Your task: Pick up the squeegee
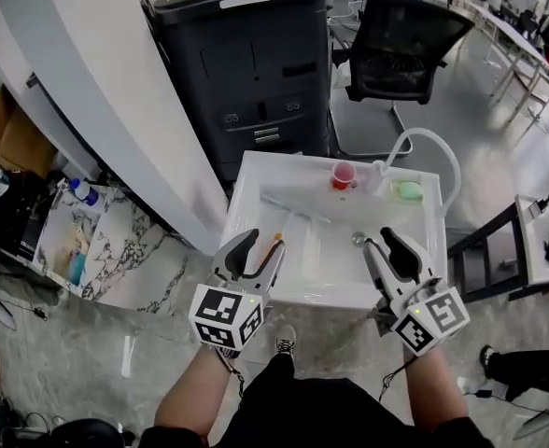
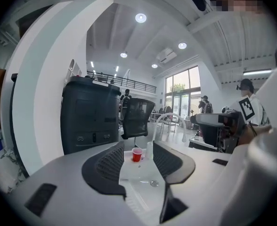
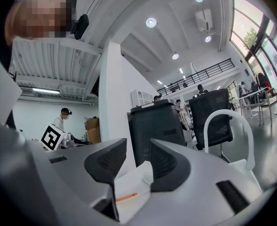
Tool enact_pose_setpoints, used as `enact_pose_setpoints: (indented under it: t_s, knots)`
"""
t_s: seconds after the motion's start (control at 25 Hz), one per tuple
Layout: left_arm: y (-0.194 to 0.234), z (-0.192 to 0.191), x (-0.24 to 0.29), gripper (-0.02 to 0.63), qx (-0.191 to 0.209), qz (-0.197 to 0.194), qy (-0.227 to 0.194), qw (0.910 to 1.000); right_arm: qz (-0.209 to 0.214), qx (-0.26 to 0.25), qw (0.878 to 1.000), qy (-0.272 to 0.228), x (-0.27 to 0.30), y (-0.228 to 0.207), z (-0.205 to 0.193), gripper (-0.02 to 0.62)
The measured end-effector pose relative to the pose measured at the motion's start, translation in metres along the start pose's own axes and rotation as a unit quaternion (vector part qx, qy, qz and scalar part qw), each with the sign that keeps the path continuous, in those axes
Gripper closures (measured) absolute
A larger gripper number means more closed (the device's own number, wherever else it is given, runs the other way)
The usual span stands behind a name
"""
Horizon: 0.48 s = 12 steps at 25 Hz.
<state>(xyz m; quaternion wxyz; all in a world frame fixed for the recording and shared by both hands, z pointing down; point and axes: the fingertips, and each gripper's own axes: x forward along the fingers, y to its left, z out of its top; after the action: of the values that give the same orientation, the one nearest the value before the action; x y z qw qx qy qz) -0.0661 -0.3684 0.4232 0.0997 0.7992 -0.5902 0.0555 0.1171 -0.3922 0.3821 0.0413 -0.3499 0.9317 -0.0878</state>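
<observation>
The squeegee (image 1: pixel 277 240) lies in the left part of the white sink (image 1: pixel 304 293); only its orange handle shows plainly, and its pale blade blends into the basin. My left gripper (image 1: pixel 258 254) hovers over the sink's near left edge, just beside the handle, jaws open and empty. My right gripper (image 1: pixel 387 248) hangs over the near right edge, also open with nothing between its jaws. In the right gripper view the orange handle (image 3: pixel 126 197) shows low between the open jaws (image 3: pixel 136 164). The left gripper view looks across the basin through its open jaws (image 2: pixel 138 161).
A red cup (image 1: pixel 344 175) stands at the sink's back, with a green sponge (image 1: pixel 407 191) and a white arched faucet (image 1: pixel 435 147) at the back right. A drain (image 1: pixel 358 239) sits mid-basin. A black cabinet (image 1: pixel 246 63) and an office chair (image 1: pixel 401 35) stand behind.
</observation>
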Motion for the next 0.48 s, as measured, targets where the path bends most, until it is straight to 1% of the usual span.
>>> enact_pose_setpoints:
  t_s: [0.2,0.48]
  knots:
    - [0.019,-0.006,0.028,0.408,0.004,-0.008,0.014,0.9999,-0.007,0.002,1.0,0.005,0.026,-0.014,-0.006,0.446]
    - [0.042,-0.03,0.066,0.405,-0.001,-0.025,0.053,0.9983,-0.023,0.012,1.0,0.016,0.057,-0.031,-0.019,0.446]
